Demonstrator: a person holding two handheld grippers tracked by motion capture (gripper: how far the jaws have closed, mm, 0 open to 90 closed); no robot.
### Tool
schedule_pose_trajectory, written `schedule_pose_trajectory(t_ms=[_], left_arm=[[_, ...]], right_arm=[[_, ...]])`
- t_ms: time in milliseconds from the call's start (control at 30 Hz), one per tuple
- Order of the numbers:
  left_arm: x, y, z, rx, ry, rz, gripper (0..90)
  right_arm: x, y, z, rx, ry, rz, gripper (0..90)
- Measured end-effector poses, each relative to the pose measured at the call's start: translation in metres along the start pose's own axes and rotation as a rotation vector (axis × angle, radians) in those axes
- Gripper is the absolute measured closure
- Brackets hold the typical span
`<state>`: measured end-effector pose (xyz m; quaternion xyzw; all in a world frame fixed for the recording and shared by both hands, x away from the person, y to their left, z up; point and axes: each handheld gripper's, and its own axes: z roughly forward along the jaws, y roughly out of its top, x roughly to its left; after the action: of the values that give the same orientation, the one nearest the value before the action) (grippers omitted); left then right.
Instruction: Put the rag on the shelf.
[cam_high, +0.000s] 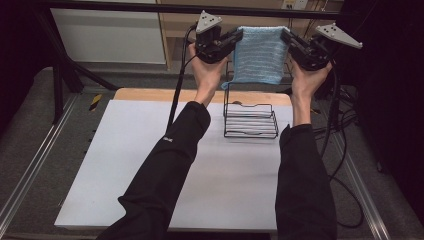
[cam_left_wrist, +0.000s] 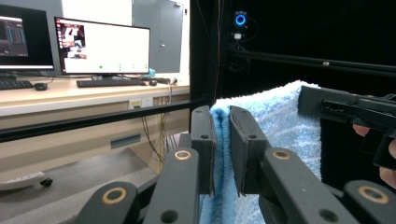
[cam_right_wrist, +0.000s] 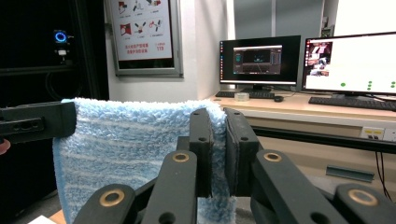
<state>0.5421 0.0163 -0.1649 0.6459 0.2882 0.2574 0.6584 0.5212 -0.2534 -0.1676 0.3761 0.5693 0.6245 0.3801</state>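
My left tool (cam_high: 235, 37) and right tool (cam_high: 289, 39) each clamp a top corner of the blue towel (cam_high: 260, 55), stretched above the wire rack (cam_high: 250, 120) near the counter's (cam_high: 150, 165) far edge. I'd lower both evenly, keeping it taut, draping it over the rack's top bar.

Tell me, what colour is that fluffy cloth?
Light blue with faint paler stripes: the fluffy terry cloth shows best in the right gripper view.

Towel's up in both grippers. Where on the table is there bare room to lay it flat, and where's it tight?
Free: the white table top left of the left sleeve, and the strip between both sleeves in front of the wire rack. Tight: the far edge, where the rack stands under the blue towel, stretched between left gripper and right gripper.
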Motion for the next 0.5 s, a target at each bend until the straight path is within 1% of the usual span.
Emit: schedule_pose_trajectory(t_ms=[67, 200, 333, 500], left_arm=[[-0.001, -0.004, 0.001, 0.011, -0.002, 0.012, 80.3], [-0.001, -0.011, 0.004, 0.032, -0.007, 0.006, 80.3], [-0.004, -0.018, 0.004, 0.039, -0.022, 0.003, 80.3], [-0.009, -0.028, 0.004, 0.065, -0.044, 0.007, 80.3]], right_arm=[[-0.002, -0.003, -0.001, 0.006, 0.001, 0.001, 83.2], [-0.006, -0.009, -0.003, 0.023, 0.001, -0.006, 83.1], [-0.008, -0.016, -0.008, 0.043, 0.003, -0.008, 82.9], [-0.012, -0.029, -0.016, 0.073, -0.002, 0.015, 82.9]])
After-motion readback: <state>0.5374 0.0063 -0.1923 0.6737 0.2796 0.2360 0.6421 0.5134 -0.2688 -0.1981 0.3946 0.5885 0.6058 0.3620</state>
